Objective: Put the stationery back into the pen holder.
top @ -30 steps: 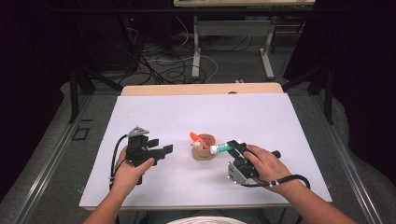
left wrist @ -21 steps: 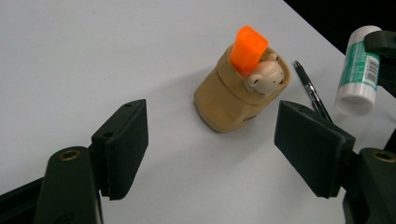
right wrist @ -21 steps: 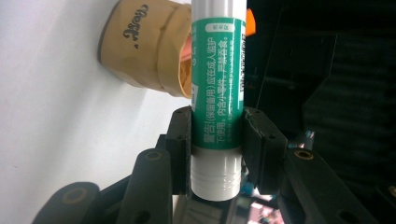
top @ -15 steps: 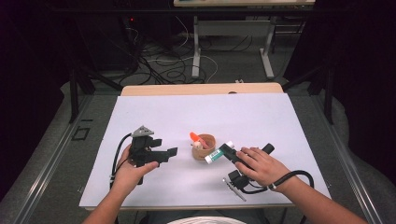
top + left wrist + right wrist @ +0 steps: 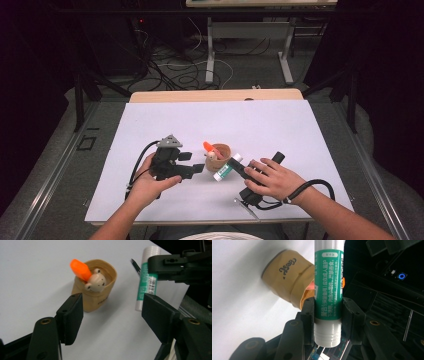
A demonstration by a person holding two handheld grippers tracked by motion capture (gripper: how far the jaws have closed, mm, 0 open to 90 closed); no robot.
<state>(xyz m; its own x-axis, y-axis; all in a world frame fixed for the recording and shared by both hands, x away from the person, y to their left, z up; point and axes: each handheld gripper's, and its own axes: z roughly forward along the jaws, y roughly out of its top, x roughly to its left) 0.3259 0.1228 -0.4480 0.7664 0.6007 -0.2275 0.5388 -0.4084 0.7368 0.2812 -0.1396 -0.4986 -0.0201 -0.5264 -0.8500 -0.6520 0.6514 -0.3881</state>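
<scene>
Item 1, right gripper: jaws clamped on a green-and-white glue stick, pads pressing both sides of the tube in the right gripper view. Vs. 1 s ago: the stick was held w/ its tip over the brown pouch; now it sits lower and nearer the person, tip just beside the pouch, and the hand lies flatter over the gripper body.

Item 2, left gripper: jaws apart, nothing between them; they have just been closing partway. In the left gripper view the gap frames bare white table. Vs. 1 s ago: gripper has shifted toward the pouch, tips now near its left side, not touching.

Item 3, brown pouch: upright on the white table, near centre, same spot as before. Holds an orange marker and a small bear figure, both poking above the rim.

Item 4, glue stick location: off the table surface, in right jaws, white cap end toward the pouch, just right of it in the high view. Barcode side visible.
</scene>
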